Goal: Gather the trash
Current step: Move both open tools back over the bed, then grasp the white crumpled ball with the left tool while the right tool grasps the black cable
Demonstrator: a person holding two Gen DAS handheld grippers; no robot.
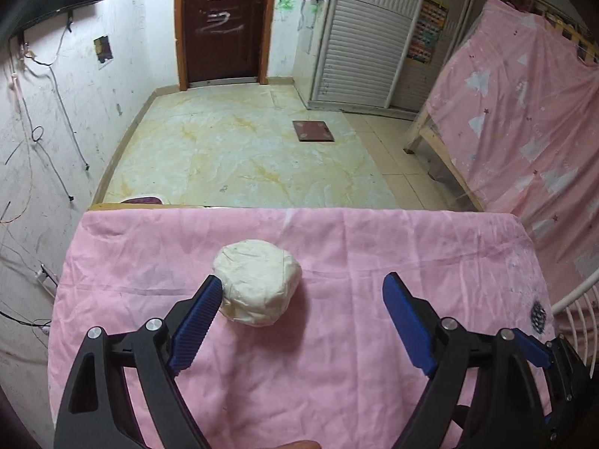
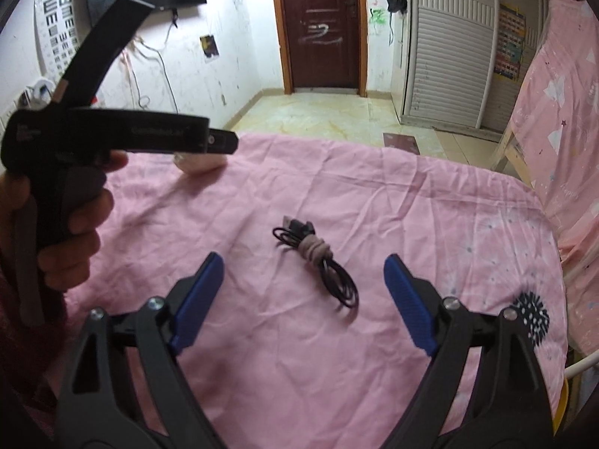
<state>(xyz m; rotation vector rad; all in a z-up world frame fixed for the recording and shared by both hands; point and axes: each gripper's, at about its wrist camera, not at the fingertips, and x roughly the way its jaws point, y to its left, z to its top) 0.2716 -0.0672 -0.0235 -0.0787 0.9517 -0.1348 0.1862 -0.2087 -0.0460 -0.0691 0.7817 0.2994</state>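
Note:
A crumpled white paper ball (image 1: 258, 282) lies on the pink cloth of the table (image 1: 374, 254). My left gripper (image 1: 303, 284) is open, and its left finger (image 1: 202, 314) is beside the ball's left side; whether it touches I cannot tell. In the right wrist view the ball (image 2: 200, 162) shows partly hidden under the left gripper's body (image 2: 112, 127), held by a hand. My right gripper (image 2: 303, 262) is open and empty, just short of a coiled black cable (image 2: 318, 262) tied with a beige band.
The table's far edge (image 1: 262, 207) drops to a marble-patterned floor with a dark red square plate (image 1: 312, 131). A bed under pink sheeting (image 1: 524, 119) stands at the right. A white metal rail (image 1: 576, 299) is by the table's right edge.

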